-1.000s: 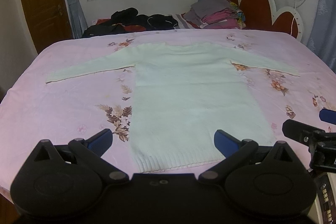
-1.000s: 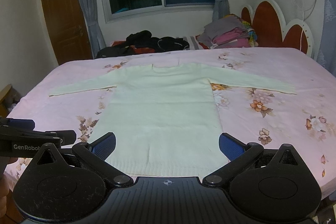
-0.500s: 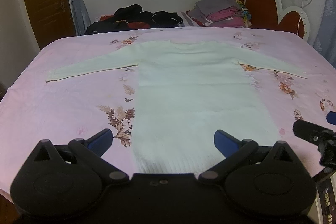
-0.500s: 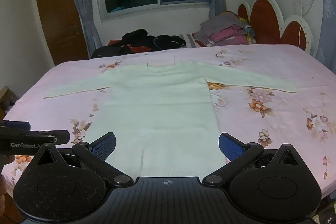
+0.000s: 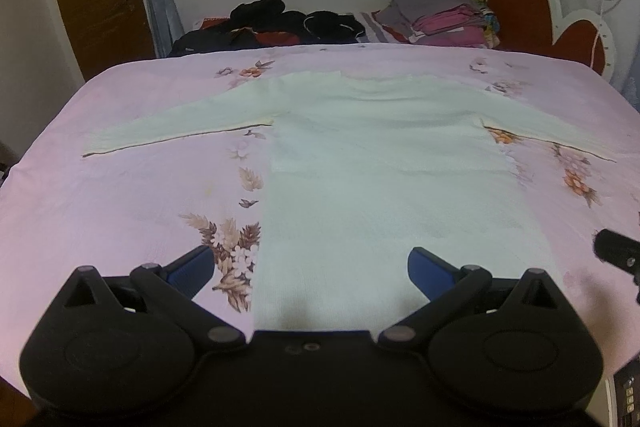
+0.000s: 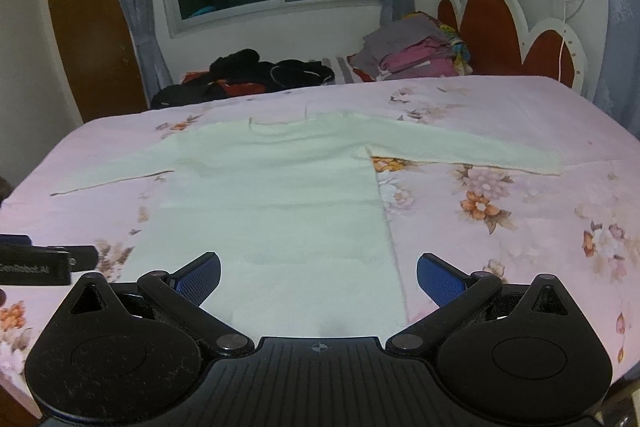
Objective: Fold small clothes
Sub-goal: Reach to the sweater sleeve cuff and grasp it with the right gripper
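A pale knit sweater [image 5: 384, 167] lies flat on the pink floral bed [image 5: 120, 195], neck at the far end, hem near, both sleeves spread out to left and right. The left gripper [image 5: 308, 267] hangs over the near left part of the hem, fingers wide apart and holding nothing. The right gripper [image 6: 318, 273] hangs over the near right side, equally spread and empty. The knit looks soft, light and limp, likely to sag and stretch when lifted, and not slippery on the sheet. Good holds would be a sleeve cuff or a hem corner, pinching both layers.
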{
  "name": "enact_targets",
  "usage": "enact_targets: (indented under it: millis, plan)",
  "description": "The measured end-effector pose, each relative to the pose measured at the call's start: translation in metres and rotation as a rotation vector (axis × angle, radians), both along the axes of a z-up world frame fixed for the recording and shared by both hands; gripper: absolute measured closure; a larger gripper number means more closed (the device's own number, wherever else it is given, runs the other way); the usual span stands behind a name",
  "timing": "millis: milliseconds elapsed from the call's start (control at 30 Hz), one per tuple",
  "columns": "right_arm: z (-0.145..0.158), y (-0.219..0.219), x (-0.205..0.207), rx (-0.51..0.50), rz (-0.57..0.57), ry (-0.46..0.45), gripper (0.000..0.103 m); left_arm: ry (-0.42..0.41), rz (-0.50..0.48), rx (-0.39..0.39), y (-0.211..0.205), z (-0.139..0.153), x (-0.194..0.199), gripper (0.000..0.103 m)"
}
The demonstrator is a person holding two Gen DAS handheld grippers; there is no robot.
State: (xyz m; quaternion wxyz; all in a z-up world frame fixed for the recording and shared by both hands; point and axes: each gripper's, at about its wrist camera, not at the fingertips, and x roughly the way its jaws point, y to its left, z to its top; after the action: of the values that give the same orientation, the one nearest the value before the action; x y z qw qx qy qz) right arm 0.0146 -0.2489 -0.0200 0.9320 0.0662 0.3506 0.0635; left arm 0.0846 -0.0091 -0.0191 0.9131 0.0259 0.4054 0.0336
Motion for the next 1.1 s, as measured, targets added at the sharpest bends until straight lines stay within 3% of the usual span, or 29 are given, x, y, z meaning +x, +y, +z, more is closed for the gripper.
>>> enact_targets:
  millis: [700,1100]
  plan:
    - [-0.066,-0.101,0.168,-0.042,-0.135,0.044,0.000,0.024,0.072,0.027,-0.006,-0.049,0.142,0.002]
    - [-0.116,-0.214,0.245,0.010,-0.335,0.103,0.001,0.038,0.085,0.053,-0.021,-0.070,0.199,0.003]
